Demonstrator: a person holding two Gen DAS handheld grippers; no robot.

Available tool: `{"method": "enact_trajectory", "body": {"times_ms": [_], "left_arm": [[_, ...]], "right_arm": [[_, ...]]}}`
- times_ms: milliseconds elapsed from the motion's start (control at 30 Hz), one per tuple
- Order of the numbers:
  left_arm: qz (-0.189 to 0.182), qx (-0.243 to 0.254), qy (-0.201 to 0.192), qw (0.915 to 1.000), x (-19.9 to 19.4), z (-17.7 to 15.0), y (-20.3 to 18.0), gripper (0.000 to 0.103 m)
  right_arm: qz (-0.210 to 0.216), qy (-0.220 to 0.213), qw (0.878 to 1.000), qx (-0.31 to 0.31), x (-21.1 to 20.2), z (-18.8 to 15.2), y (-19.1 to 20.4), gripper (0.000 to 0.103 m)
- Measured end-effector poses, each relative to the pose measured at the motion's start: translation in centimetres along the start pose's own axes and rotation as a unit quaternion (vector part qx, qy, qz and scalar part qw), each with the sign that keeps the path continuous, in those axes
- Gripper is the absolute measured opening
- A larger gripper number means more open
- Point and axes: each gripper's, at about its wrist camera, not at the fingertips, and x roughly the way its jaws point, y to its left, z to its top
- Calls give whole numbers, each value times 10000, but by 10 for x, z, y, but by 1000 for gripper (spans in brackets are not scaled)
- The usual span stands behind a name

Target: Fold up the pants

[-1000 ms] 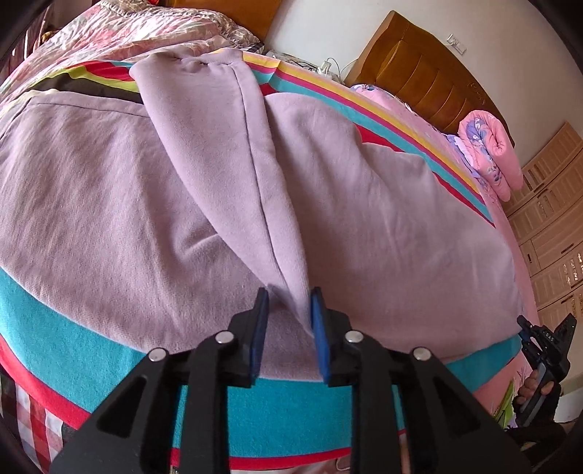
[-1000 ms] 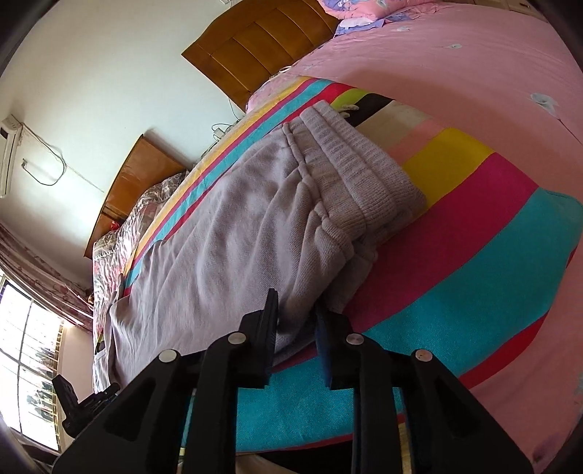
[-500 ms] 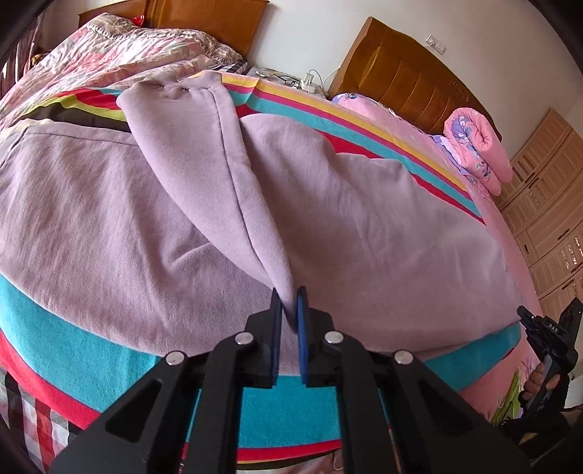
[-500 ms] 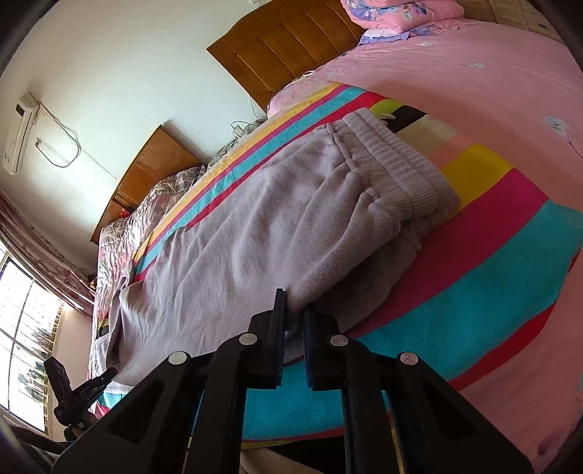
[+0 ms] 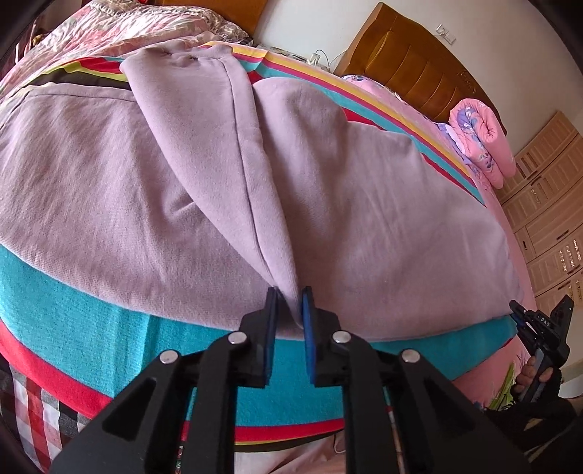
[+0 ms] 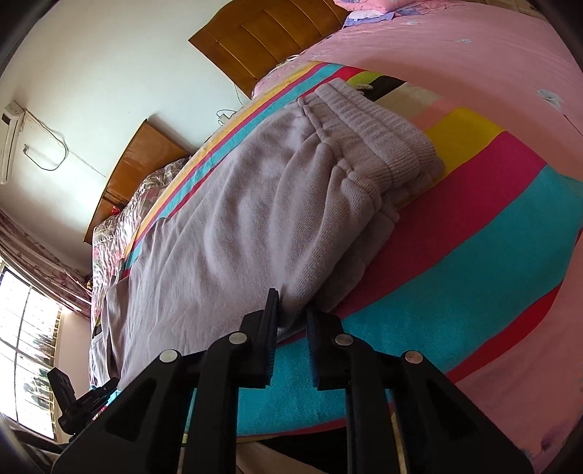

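Across a striped blanket (image 5: pixel 91 291) on the bed lay the lilac pants (image 5: pixel 364 218), spread wide, 1 raised fold running from 12 o'clock down to the left gripper (image 5: pixel 289 310). Its jaws were slightly parted with that fold's tip between them. Only the right wrist view showed the ribbed waistband (image 6: pixel 382 127) at 1 o'clock; there the right gripper (image 6: pixel 291 313) stood with jaws parted around the pants' near edge. Whether the pads pressed the cloth in either view was unclear. Small letters, seemingly "DAS", marked the right gripper seen from the left view at 4 o'clock. A wooden headboard (image 6: pixel 269 32) was cut off at the frame edge.
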Motion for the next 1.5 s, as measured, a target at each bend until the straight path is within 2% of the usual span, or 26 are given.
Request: {"method": "enact_trajectory", "body": {"times_ms": [33, 67, 100, 167, 233, 267, 333, 400, 467, 500, 567, 633, 667, 700, 733, 767, 867, 967, 1033, 1100, 1233, 1267, 1333, 1400, 1433, 1500], "left_arm": [[126, -4, -147, 9998, -8, 4, -1, 41], [202, 8, -409, 9990, -20, 7, -2, 55], [232, 76, -673, 9974, -33, 13, -6, 60], [173, 422, -1057, 9933, -51, 31, -23, 65], [15, 898, -1201, 9887, -50, 52, -52, 75], [-36, 1132, -1137, 9870, -41, 63, -71, 80], [-148, 1552, -882, 9838, -12, 83, -114, 80], [-472, 2011, -652, 9763, 25, 96, -156, 87], [-369, 2391, -458, 9692, 69, 104, -190, 87], [-313, 2477, -367, 9676, 89, 108, -201, 87], [-268, 2562, -258, 9659, 120, 114, -213, 87], [-39, 2499, -107, 9682, 145, 116, -211, 87], [61, 2414, -47, 9704, 156, 116, -203, 87], [71, 2475, -240, 9686, 161, 112, -196, 88], [-4, 2512, -266, 9676, 162, 113, -194, 89], [-45, 2460, -249, 9689, 163, 115, -192, 90], [118, 2492, -272, 9680, 169, 115, -192, 91], [291, 2599, -274, 9648, 173, 113, -197, 92], [268, 2587, -265, 9652, 174, 114, -196, 93], [239, 2575, -259, 9656, 173, 114, -197, 96], [282, 2567, -297, 9656, 172, 110, -199, 96], [244, 2540, -303, 9664, 171, 110, -199, 96], [60, 2415, -327, 9698, 165, 111, -193, 96], [-37, 2097, -376, 9770, 152, 115, -181, 95], [-252, 1906, -457, 9803, 137, 117, -173, 95], [-704, 1620, -746, 9814, 99, 123, -150, 96]], "right_arm": [[-150, -54, 9999, -47, -7, 1, 1, 32], [-329, -183, 9992, -96, -17, 4, 1, 35], [-472, -353, 9981, -168, -28, 8, 1, 38], [-763, -782, 9933, -374, -49, 18, 10, 39], [-939, -1127, 9857, -834, -56, 29, 30, 40], [-926, -1168, 9824, -1127, -51, 35, 43, 43], [-1004, -1044, 9747, -1700, -30, 45, 68, 58], [-1163, -814, 9616, -2349, 1, 54, 92, 60], [-1460, -600, 9470, -2797, 27, 62, 106, 60], [-1528, -554, 9438, -2877, 35, 64, 109, 60], [-1529, -410, 9472, -2789, 41, 70, 103, 60], [-1516, -166, 9504, -2711, 43, 68, 86, 66], [-1656, -28, 9496, -2661, 46, 64, 76, 67], [-1758, 193, 9489, -2614, 52, 59, 62, 65], [-1623, 287, 9495, -2669, 53, 53, 50, 64], [-1476, 186, 9475, -2829, 49, 48, 45, 64], [-1278, 276, 9504, -2821, 43, 48, 39, 64], [-1433, 372, 9489, -2786, 43, 55, 50, 64], [-1493, 200, 9452, -2896, 42, 63, 68, 71], [-1365, 17, 9421, -3063, 45, 72, 87, 75], [-1506, 345, 9299, -3336, 81, 80, 103, 81], [-1650, 555, 9301, -3233, 94, 81, 94, 81], [-1592, 442, 9336, -3180, 99, 78, 86, 89], [-1669, 453, 9349, -3099, 99, 78, 87, 88], [-1768, 488, 9335, -3083, 98, 79, 90, 88], [-1949, 445, 9325, -3007, 92, 82, 95, 88]]}}
